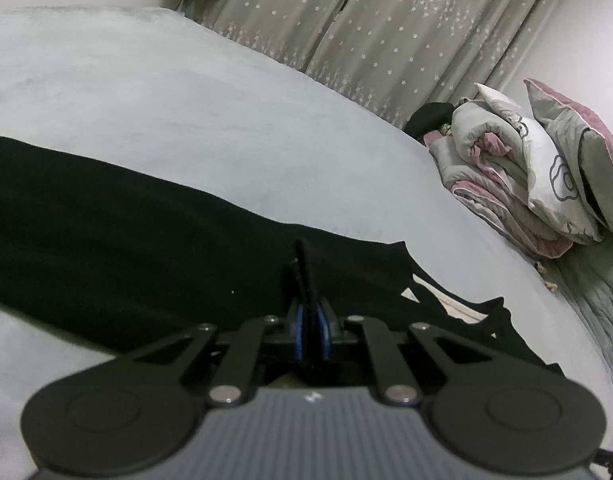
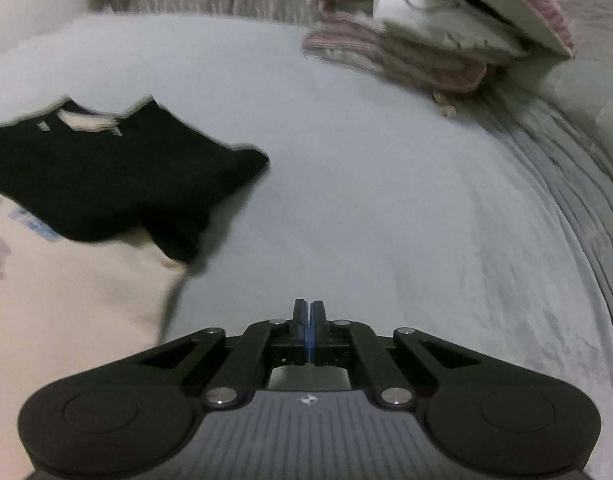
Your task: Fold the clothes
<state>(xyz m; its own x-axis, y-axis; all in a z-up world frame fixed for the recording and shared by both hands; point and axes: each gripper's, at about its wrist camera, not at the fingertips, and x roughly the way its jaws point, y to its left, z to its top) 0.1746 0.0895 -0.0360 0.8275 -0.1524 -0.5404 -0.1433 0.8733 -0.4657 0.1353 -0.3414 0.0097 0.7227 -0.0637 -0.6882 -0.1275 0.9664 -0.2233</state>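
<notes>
- My left gripper (image 1: pixel 306 280) has its fingers (image 1: pixel 300 320) pinched on a raised ridge of the black garment (image 1: pixel 106 232). I take this pinch near the neckline as the hold for carrying one side over in a fold.
- That black garment lies spread across the grey bed sheet (image 1: pixel 186 100), running from the left edge of the left wrist view to its neck opening (image 1: pixel 434 300), where a pale inner patch shows. Laid flat like this, it looks ready for folding.
- My right gripper (image 2: pixel 308 308) has its fingers (image 2: pixel 300 312) pressed together on nothing, above bare sheet. It sits well apart from the cloth, so I judge it free to take a second hold.
- In the right wrist view, blurred by motion, part of the black garment rests over a cream garment (image 2: pixel 66 300) at the left.
- The cream garment carries blue and grey printed marks (image 2: pixel 34 224). They are too smeared for me to read.
- A small white emblem (image 1: pixel 312 397) sits on each gripper body. It is a mark, not legible text.
- Farther off, a folded grey-and-pink quilt (image 1: pixel 498 168) and a pillow with a flower outline (image 1: pixel 554 172) are stacked at the bed's far side, out of the working area.
- Beyond hang grey curtains (image 1: pixel 366 20) dotted with white stars.
</notes>
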